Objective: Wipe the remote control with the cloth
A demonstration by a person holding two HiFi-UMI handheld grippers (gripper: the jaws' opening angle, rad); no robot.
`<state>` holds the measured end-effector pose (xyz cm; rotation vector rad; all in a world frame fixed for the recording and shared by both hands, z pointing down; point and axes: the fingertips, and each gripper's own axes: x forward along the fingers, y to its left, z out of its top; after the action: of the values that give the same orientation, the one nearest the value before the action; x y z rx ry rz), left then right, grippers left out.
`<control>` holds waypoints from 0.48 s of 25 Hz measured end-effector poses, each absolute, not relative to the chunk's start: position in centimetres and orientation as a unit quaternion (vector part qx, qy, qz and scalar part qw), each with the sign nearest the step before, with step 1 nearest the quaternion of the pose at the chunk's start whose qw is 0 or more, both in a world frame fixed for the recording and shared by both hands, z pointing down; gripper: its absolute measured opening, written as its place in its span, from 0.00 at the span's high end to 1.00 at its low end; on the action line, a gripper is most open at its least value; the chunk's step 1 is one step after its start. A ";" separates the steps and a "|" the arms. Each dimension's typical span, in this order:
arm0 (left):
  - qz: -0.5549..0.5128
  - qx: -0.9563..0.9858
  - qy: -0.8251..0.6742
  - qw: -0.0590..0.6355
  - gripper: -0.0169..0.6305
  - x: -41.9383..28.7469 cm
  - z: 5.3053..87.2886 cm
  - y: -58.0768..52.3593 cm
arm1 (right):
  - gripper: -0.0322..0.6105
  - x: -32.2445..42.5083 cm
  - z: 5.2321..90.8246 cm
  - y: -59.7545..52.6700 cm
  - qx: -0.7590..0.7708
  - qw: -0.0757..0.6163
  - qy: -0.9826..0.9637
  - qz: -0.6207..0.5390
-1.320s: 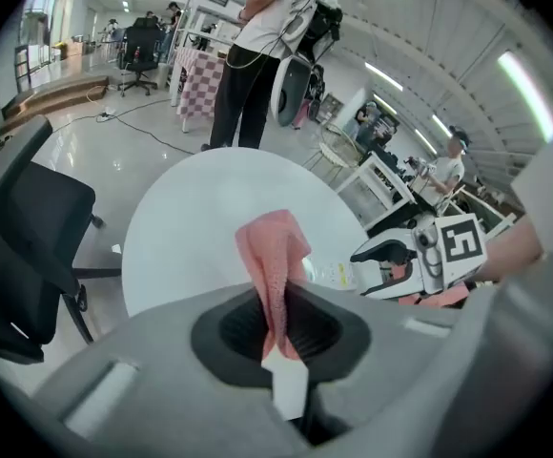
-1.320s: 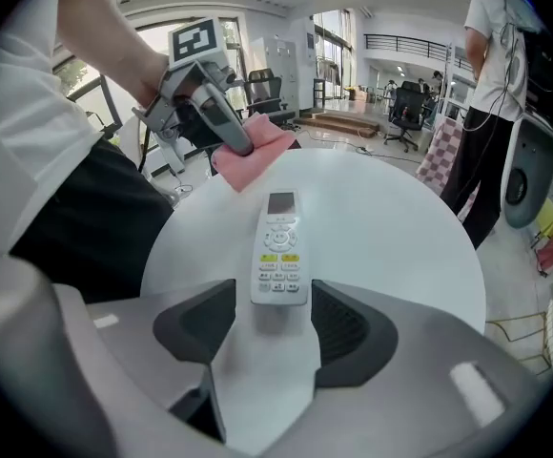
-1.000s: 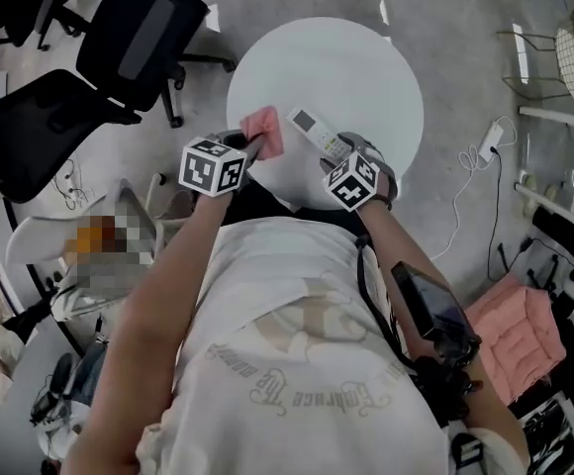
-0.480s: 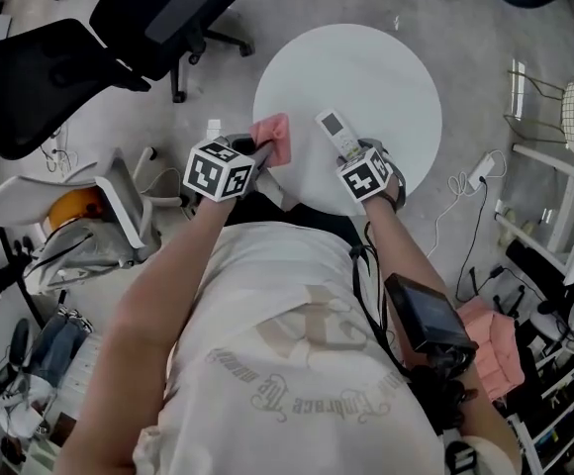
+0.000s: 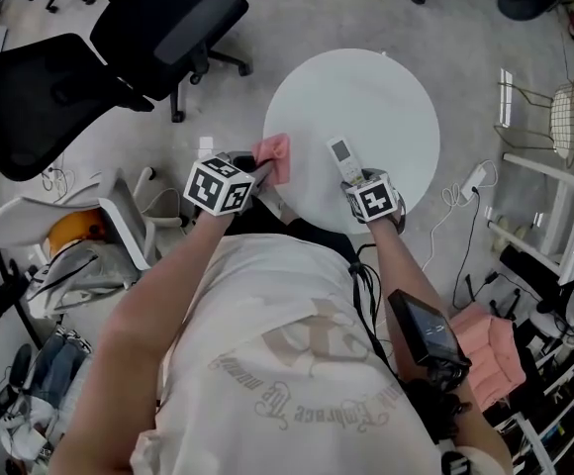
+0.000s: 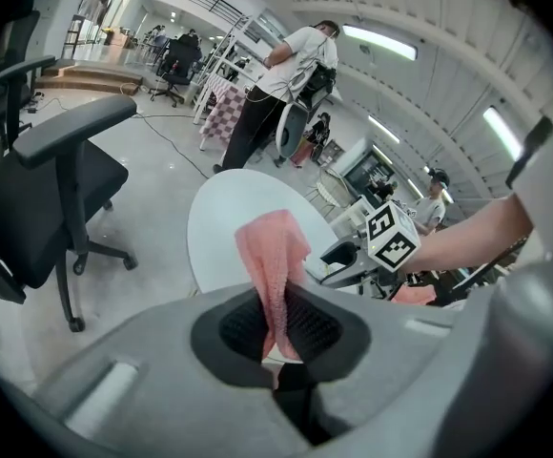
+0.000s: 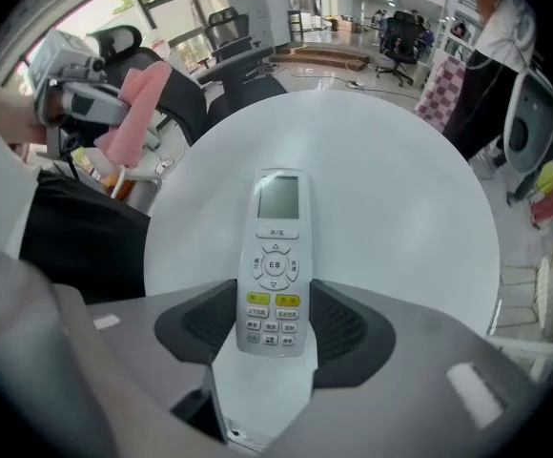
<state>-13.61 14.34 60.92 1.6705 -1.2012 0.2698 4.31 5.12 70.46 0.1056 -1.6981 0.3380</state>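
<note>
A white remote control (image 5: 344, 158) lies face up on the round white table (image 5: 366, 87), near its front edge. My right gripper (image 5: 359, 179) points steeply down over the remote's near end. Its jaws are closing. In the right gripper view the remote (image 7: 275, 256) is between the pads (image 7: 208, 324), which meet its sides with no gap showing. My left gripper (image 5: 261, 168) is shut on a pink cloth (image 5: 275, 154) at the table's left edge. The cloth (image 6: 273, 256) stands up out of that gripper's (image 6: 278, 327) jaws.
Two black office chairs (image 5: 168, 13) (image 5: 30, 97) stand on the floor to the left. A white chair (image 5: 119, 216) is at my left side. A cable and plug (image 5: 475, 176) lie on the floor to the right, near a wire rack (image 5: 569, 77). People stand far behind the table (image 6: 286, 74).
The head camera has shifted, so the table sits further right. My right gripper has rolled above the remote's near end. The left gripper still holds the cloth by the table's left edge.
</note>
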 end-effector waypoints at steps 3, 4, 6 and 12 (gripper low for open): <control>0.110 0.701 -0.487 0.509 0.95 -14.0 61.0 14.2 | 0.57 4.5 70.3 6.0 0.080 0.610 -0.754 0.232; 0.110 0.704 -0.482 0.510 0.95 -14.0 61.0 14.1 | 0.57 4.5 70.2 6.3 0.092 0.592 -0.755 0.265; 0.110 0.710 -0.472 0.511 0.95 -14.0 61.0 13.8 | 0.57 4.3 69.8 6.7 0.114 0.552 -0.758 0.328; 0.097 0.727 -0.442 0.517 0.95 -13.3 60.4 12.3 | 0.57 3.3 67.8 6.5 0.136 0.425 -0.770 0.457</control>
<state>-13.35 12.28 60.37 1.7449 -1.0604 0.2331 3.30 6.51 67.85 0.3411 -1.9243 1.1415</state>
